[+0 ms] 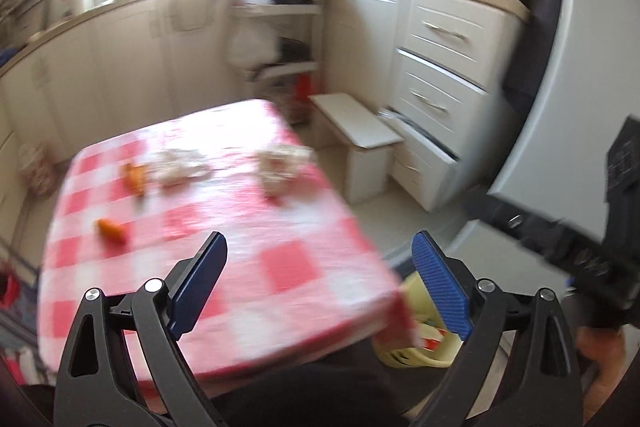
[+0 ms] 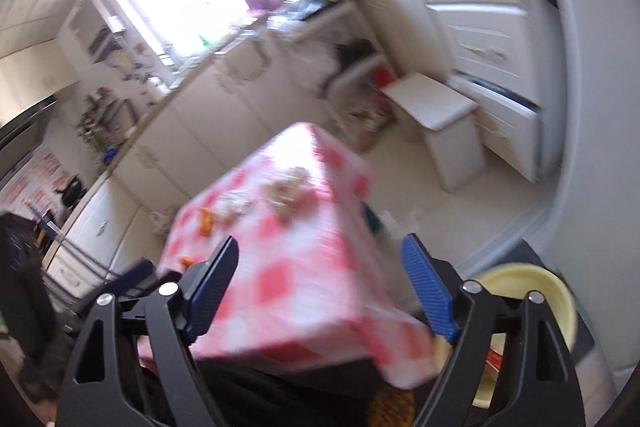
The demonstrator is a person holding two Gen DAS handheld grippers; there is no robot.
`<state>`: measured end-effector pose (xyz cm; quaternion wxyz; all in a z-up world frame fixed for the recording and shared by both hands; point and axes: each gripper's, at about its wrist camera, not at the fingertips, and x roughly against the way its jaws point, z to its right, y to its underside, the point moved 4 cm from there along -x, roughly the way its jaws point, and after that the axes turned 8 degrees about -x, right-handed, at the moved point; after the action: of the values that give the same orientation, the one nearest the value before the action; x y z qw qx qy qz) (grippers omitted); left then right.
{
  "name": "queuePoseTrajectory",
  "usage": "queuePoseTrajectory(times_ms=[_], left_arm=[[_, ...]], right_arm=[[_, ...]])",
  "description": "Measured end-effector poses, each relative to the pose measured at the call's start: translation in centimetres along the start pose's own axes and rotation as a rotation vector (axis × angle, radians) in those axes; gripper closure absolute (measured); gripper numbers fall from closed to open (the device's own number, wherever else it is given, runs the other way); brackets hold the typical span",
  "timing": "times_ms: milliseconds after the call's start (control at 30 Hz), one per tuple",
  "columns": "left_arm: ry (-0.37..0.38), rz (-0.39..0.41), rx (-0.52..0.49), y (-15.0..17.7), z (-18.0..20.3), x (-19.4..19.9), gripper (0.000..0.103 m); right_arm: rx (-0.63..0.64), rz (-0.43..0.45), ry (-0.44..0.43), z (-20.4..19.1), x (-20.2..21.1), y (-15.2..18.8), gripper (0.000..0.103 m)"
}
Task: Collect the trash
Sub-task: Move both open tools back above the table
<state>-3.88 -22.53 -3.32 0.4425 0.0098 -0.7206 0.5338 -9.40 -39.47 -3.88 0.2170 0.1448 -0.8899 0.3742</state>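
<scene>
Left wrist view: heavy motion blur. left gripper [image 1: 320,287] has its blue pads spread wide, nothing between them, hovering over the near edge of the table [image 1: 304,275] with a red-and-white checked cloth.

Trash on the cloth, seen from the left wrist:
- orange scrap [image 1: 112,230] at 10 o'clock from the left gripper, nearest to it
- second orange scrap [image 1: 135,177] farther back, just beside a crumpled white wad [image 1: 180,167]
- pale crumpled lump [image 1: 280,169] at 12 o'clock, near the far right edge

All well apart from the pads. Blur too strong to tell what the scraps are.

yellow bin [image 1: 416,347] sits on the floor at the table's near right corner, at 4 o'clock; something red and white is inside, unclear what. right gripper's body [image 1: 560,243] shows at 3 o'clock.

Right wrist view: tilted and just as blurred. right gripper [image 2: 320,287] also spread wide and holding nothing, above the table's near corner. Same scraps sit at 11 to 12 o'clock on the cloth. Yellow bin rim at 4 o'clock, partly behind the right finger.

Background: white stool [image 1: 356,131] past the table's far corner, white drawers [image 1: 444,67] behind it.
</scene>
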Motion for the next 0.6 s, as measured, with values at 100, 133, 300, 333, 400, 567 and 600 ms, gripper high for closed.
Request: queuePoseTrajectory(times_ms=[100, 133, 300, 333, 400, 567, 600], left_arm=[[-0.079, 0.011, 0.068, 0.4, -5.2, 1.4, 0.012], [-0.106, 0.015, 0.097, 0.6, -7.2, 2.0, 0.012], [-0.223, 0.032, 0.175, 1.6, -15.7, 4.0, 0.011], [-0.244, 0.033, 0.181, 1.9, -17.1, 4.3, 0.011], [-0.281, 0.033, 0.188, 2.5, -19.9, 4.7, 0.01], [-0.33, 0.005, 0.239, 4.6, -24.6, 4.2, 0.01], [-0.327, 0.001, 0.266, 5.2, -25.5, 4.0, 0.01]], right_arm=[[0.064, -0.007, -0.071, -4.7, -1.9, 0.4, 0.016], [0.087, -0.01, -0.09, -6.2, -2.6, 0.6, 0.016], [0.181, -0.025, -0.154, -11.9, -5.9, 2.4, 0.013], [0.192, -0.029, -0.157, -12.6, -6.3, 2.7, 0.013], [0.216, -0.036, -0.161, -13.7, -7.5, 3.6, 0.013], [0.262, -0.076, -0.109, -14.3, -9.8, 6.2, 0.013], [0.27, -0.072, -0.117, -14.8, -9.6, 6.3, 0.013]])
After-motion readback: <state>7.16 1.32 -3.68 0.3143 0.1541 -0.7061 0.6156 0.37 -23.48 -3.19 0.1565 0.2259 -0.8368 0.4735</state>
